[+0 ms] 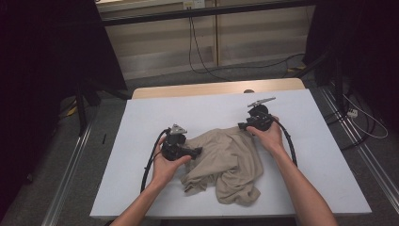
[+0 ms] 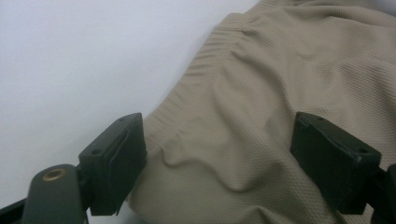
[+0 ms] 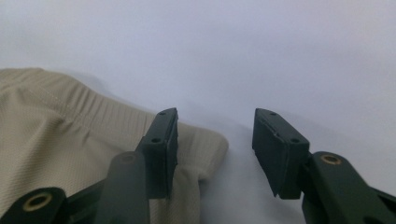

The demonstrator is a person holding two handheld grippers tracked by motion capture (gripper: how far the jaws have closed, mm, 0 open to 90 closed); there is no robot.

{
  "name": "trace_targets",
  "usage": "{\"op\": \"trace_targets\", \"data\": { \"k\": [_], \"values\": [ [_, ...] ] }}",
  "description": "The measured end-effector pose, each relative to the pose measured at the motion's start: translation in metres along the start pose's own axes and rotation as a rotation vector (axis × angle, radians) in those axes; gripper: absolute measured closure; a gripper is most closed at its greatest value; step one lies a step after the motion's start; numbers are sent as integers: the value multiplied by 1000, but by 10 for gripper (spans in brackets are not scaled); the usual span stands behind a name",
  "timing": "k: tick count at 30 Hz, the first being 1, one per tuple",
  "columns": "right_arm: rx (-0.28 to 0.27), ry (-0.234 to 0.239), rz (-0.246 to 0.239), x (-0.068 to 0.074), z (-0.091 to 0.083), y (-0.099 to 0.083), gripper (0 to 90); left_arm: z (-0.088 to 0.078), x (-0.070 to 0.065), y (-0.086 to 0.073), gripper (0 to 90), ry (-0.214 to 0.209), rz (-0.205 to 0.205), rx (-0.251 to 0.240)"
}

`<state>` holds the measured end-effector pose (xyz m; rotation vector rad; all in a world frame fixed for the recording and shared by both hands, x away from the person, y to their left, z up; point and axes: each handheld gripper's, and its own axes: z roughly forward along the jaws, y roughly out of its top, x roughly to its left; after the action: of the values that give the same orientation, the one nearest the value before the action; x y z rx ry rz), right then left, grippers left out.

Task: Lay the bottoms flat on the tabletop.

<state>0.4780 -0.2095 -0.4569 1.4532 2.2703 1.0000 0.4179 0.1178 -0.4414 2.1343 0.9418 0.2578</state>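
Cloth (image 1: pixel 225 164) lies crumpled mid-table (image 1: pixel 141 117). Left gripper (image 2: pixel 217 158) stands wide over its ribbed hem, not pinching yet. Right gripper (image 3: pixel 215 147) is half open at the hem corner, empty. I judge this the grasping step; next both must close on the hem.

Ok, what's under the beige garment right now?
The white table shows all around the crumpled beige garment. Whatever might lie beneath its folds is covered; nothing pokes out at the edges.
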Motion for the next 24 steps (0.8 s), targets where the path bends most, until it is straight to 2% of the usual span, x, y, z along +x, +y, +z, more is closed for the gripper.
{"op": "trace_targets", "data": {
  "k": [4,5,7,10,13,14,15,18,20,21,22,24],
  "values": [
    [-3,14,17,-1,0,-2,516,-1,3,1,179,18,-14,-3],
    [4,10,-5,1,0,-2,553,-2,5,1,179,16,-23,-4],
    [10,33,-5,4,0,-2,636,-5,9,2,180,27,-40,-18],
    [16,20,5,7,0,-1,657,-8,13,1,183,40,-54,-26],
    [33,34,23,7,-2,-1,683,-12,19,1,183,51,-73,-31],
    [33,34,23,7,-2,-1,683,-13,22,1,183,59,-71,-30],
    [44,34,30,8,-4,-1,685,-15,26,0,183,69,-101,-46],
    [51,31,34,9,-5,-2,685,-18,31,0,183,79,-115,-48],
    [61,18,39,10,-6,-1,654,-20,36,-1,185,90,-121,-53],
    [67,-19,18,11,-8,0,550,-22,39,-1,185,92,-128,-54],
    [67,-34,12,11,-9,1,546,-22,39,-1,185,92,-128,-54],
    [68,-32,19,10,-10,1,555,-22,41,-2,185,98,-137,-59]
  ]
}}
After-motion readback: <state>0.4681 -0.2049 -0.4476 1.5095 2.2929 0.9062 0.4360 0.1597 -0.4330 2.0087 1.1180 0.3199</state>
